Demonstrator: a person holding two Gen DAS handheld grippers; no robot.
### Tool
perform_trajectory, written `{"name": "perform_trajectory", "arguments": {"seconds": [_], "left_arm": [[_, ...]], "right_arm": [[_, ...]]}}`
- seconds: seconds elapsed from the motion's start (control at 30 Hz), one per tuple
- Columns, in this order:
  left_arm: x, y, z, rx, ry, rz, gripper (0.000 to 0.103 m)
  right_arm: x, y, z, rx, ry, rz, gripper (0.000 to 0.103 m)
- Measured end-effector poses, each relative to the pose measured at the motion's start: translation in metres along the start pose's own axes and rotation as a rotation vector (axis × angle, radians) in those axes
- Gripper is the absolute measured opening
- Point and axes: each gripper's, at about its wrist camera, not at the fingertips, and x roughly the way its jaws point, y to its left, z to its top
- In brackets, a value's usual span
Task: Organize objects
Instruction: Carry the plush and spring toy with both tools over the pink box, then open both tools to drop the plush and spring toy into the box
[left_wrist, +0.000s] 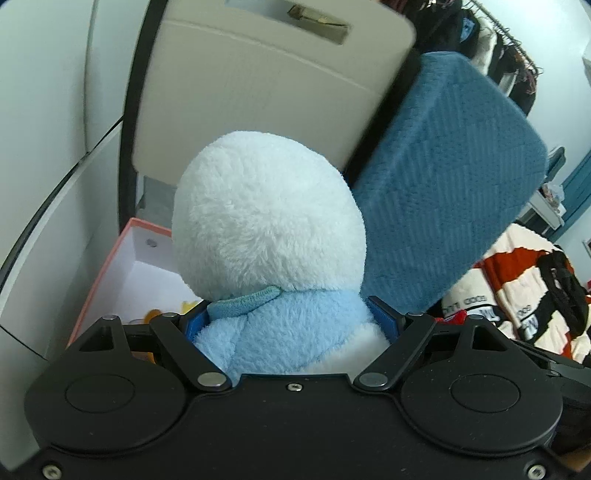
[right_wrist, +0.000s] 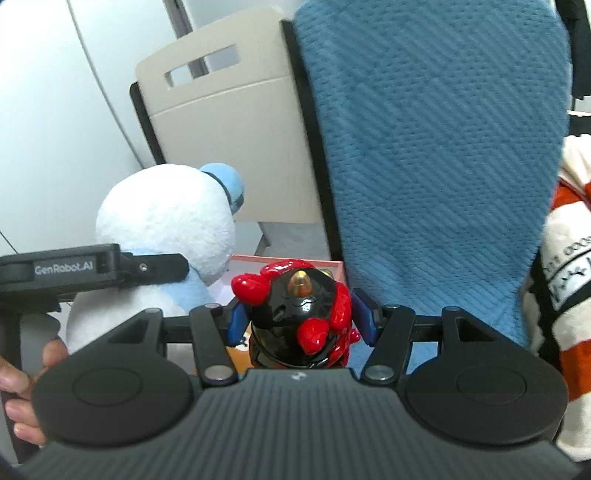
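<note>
Nearest each lens, the left claw grips a plush toy and the right claw grips a red-and-black figurine; just beyond and below both lies the open box, nearer the left claw.

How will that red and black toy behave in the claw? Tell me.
The red and black figure looks like hard glossy plastic, so probably rigid but somewhat slippery between the right claw's blue pads. Its rounded body and top-heavy knobs suggest it could twist or tip when set down.
</note>
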Motion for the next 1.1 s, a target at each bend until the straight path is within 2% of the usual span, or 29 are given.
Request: {"name": "perform_trajectory", "arguments": {"seconds": [0.23, 0.57, 0.83, 0.87, 1.1], "left_arm": [[0.035, 0.051, -0.006, -0.032, 0.051, 0.045, 0.083], [0.090, 0.105, -0.026, -0.069, 0.165, 0.099, 0.083], [0.106, 0.126, -0.039, -0.064, 0.204, 0.125, 0.083], [0.117, 0.116, -0.041, -0.064, 0.208, 0.128, 0.083], [0.126, 0.126, -0.057, -0.068, 0.233, 0.143, 0.084]], "right_arm": [[0.056, 0.023, -0.009, -0.010, 0.083, 0.018, 0.061], [0.126, 0.029, -0.035, -0.033, 0.217, 0.021, 0.061], [0.160, 0.030, -0.055, -0.047, 0.287, 0.021, 0.061], [0.162, 0.031, -0.056, -0.049, 0.292, 0.020, 0.061], [0.179, 0.034, -0.065, -0.088, 0.301, 0.002, 0.061]]}}
